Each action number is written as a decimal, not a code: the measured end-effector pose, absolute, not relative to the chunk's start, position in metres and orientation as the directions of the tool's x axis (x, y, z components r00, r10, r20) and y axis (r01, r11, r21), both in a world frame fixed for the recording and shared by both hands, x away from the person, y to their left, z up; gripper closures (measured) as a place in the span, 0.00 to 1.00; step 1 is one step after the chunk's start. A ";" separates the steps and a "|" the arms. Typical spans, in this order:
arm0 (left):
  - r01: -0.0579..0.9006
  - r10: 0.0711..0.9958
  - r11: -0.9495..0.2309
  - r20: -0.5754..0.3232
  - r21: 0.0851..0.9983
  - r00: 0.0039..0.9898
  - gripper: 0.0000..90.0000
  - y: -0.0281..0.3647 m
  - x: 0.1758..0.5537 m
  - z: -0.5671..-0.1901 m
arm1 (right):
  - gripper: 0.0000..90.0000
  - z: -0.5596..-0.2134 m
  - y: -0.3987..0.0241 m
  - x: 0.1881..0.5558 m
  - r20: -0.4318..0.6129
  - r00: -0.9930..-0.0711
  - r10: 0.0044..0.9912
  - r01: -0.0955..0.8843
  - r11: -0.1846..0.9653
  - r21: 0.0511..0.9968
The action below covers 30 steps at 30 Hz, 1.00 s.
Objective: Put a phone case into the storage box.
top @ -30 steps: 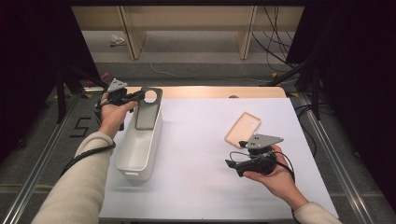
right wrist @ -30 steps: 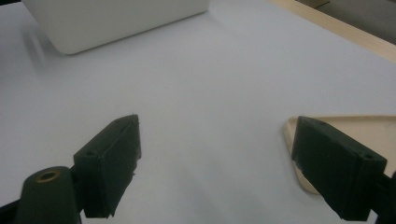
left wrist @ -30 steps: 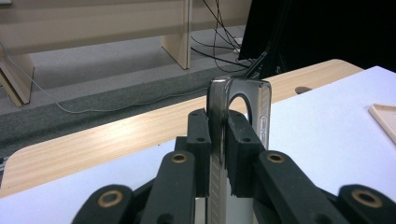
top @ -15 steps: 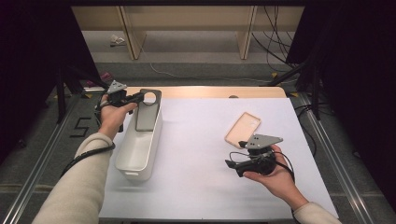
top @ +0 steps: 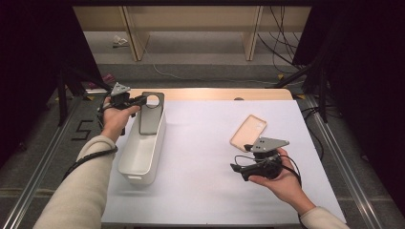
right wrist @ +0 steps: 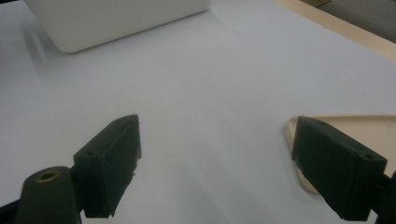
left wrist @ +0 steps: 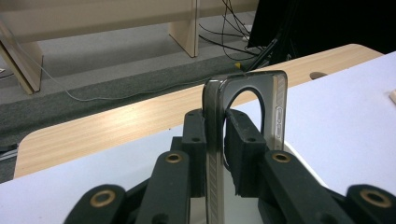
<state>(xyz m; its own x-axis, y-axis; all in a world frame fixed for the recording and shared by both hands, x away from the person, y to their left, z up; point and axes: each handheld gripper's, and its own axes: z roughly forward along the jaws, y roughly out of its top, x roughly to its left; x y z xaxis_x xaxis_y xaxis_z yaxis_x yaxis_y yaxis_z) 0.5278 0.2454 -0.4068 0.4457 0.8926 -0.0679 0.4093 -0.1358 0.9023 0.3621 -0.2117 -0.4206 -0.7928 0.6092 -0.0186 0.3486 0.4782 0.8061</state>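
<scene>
Over the white bin (top: 138,157): left gripper (top: 138,101) level, clamping grey phone case (top: 152,114) | right gripper (top: 237,169) level, jaws apart

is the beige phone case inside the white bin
No, the beige case lies flat on the table by the right gripper, well apart from the bin.
</scene>
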 end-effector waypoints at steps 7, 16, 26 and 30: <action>0.421 0.902 -0.159 -0.042 0.893 0.430 0.82 0.244 0.530 -0.408 | 0.18 -0.421 -0.212 0.362 -0.017 -0.793 0.609 0.350 0.478 0.806; 0.434 0.915 -0.192 0.001 0.880 0.403 0.73 0.240 0.533 -0.411 | 0.18 -0.420 -0.212 0.362 -0.016 -0.794 0.608 0.349 0.478 0.806; 0.463 0.927 -0.206 0.021 0.862 0.373 0.58 0.240 0.535 -0.414 | 0.18 -0.421 -0.212 0.362 -0.017 -0.795 0.606 0.348 0.479 0.806; 0.470 0.931 -0.212 0.030 0.857 0.365 0.53 0.240 0.535 -0.415 | 0.18 -0.421 -0.212 0.362 -0.015 -0.796 0.606 0.349 0.479 0.805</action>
